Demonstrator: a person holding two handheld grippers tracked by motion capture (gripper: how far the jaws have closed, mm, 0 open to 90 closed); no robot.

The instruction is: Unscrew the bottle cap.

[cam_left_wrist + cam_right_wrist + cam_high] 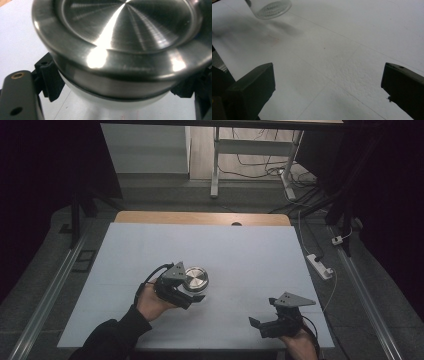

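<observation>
We see the left hand-held gripper (192,292) clamped around a glass jar (112,98) with a steel lid (195,279) (contents hidden) on the white tabletop (240,250). The right hand-held gripper (261,323) hangs wide apart, holding nothing.

Hand-held gripper (328,85) jaws spread wide over white table (352,45).

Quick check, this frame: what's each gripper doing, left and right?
Left gripper: shut on the metal-lidded jar, jaws on either side just below the lid.
Right gripper: open, holding nothing, over the bare white table.
</observation>
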